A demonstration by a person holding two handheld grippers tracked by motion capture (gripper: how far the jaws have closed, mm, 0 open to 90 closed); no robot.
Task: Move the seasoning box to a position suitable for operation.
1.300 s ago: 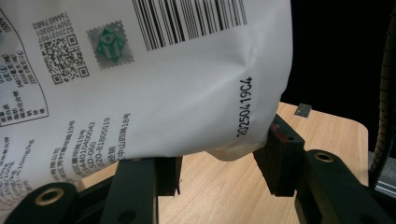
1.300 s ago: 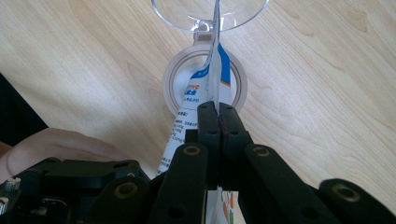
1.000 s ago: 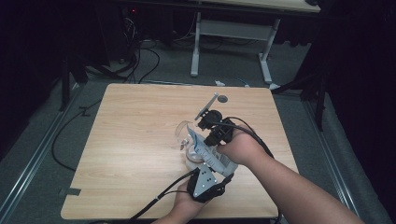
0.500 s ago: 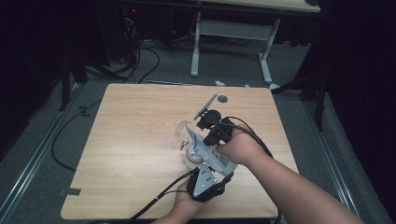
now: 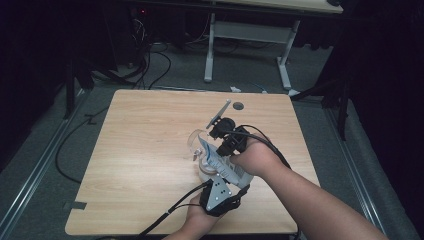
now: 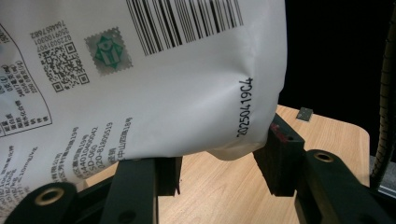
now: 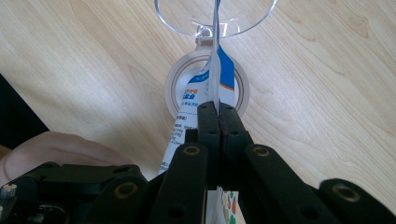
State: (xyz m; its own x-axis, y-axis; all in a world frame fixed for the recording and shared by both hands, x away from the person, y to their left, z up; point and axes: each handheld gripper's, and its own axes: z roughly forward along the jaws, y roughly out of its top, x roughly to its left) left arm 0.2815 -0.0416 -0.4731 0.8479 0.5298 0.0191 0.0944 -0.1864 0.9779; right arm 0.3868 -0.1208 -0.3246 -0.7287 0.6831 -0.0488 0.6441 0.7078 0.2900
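Note:
A white printed pouch [image 5: 220, 161] with blue at its top hangs tilted over a small round jar [image 5: 202, 173] on the wooden table [image 5: 145, 150]. The jar's clear hinged lid [image 5: 195, 141] stands open. My right gripper [image 5: 216, 146] is shut on the pouch's upper edge [image 7: 215, 88], directly above the jar's white rim [image 7: 173, 88] and clear lid [image 7: 187, 18]. My left gripper [image 5: 222, 176] comes in from the near edge; its jaws clasp the lower bulging end of the pouch [image 6: 140, 79], with the barcode side facing its camera. What is inside the jar is hidden by the pouch.
A round cable hole [image 5: 238, 105] sits near the table's far edge. Beyond the table stand a desk frame [image 5: 245, 35] and floor cables [image 5: 150, 65]. Bare wood [image 5: 145, 125] lies left of the jar. Cables [image 5: 175, 210] trail from the grippers over the near edge.

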